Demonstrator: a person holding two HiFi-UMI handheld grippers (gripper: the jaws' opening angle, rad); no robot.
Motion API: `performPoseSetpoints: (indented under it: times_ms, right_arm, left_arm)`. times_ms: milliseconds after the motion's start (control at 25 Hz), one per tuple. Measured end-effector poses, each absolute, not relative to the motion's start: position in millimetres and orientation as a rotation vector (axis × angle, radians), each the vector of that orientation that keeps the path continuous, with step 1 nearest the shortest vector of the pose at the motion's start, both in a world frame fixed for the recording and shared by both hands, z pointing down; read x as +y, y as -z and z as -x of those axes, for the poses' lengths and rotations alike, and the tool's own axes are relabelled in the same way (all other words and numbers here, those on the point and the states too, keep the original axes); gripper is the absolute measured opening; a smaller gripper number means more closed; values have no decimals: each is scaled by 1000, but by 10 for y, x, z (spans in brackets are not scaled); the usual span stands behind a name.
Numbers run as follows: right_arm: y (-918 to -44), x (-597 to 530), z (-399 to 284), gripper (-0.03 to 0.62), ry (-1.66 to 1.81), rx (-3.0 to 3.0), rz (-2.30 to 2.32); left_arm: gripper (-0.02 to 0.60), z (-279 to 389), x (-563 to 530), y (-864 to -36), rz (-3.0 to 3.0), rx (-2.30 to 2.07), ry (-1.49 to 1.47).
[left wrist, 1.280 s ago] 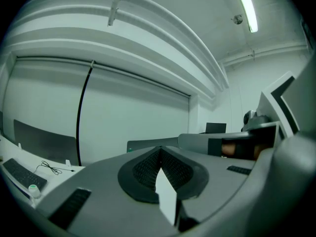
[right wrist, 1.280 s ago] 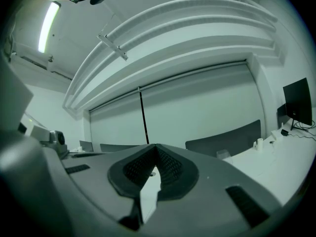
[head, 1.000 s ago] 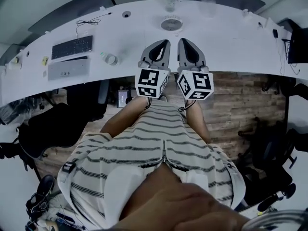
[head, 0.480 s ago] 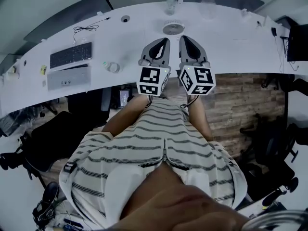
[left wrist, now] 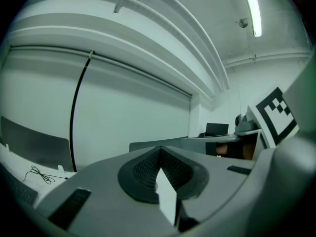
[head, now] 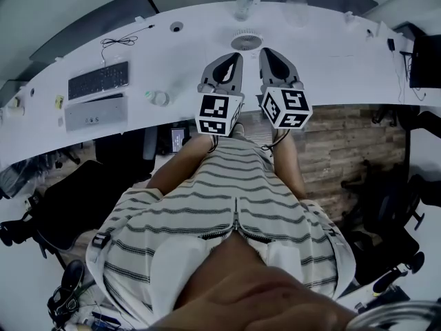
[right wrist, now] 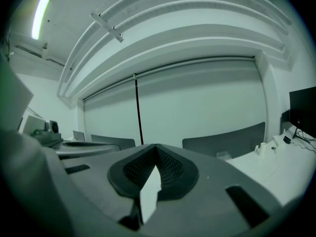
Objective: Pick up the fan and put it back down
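In the head view a small round white fan (head: 246,41) lies on the curved white desk (head: 331,61), just beyond my two grippers. The left gripper (head: 236,58) and the right gripper (head: 267,52) are held side by side over the desk's near edge, pointing at the fan, with the fan beyond the gap between their tips. Neither touches it. Both are shut, with nothing between the jaws. The left gripper view shows its pads pressed together (left wrist: 159,151), and the right gripper view shows the same (right wrist: 156,148). The fan is hidden in both gripper views.
On the desk's left are a dark keyboard (head: 98,80), a grey flat device (head: 94,111), a small bottle lying down (head: 158,97) and a cable (head: 120,40). A bottle (head: 242,4) and a glass (head: 296,9) stand behind the fan. A monitor (head: 422,61) is at far right.
Both grippers have moved a little forward over the desk edge, toward the fan. Their jaws stayed shut.
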State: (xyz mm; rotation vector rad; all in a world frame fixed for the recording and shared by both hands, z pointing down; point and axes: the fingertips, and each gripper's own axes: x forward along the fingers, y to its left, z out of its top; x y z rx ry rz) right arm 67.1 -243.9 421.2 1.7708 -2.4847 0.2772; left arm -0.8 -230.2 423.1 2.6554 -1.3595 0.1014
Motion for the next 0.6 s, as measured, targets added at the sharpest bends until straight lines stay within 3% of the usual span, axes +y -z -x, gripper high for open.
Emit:
performPoseSetpoints:
  times_ms: [600]
  right_arm:
    - [-4498, -2883, -806, 12, -331, -2501, -1563]
  left_arm:
    - [8, -70, -2486, -4221, -2657, -1394, -117]
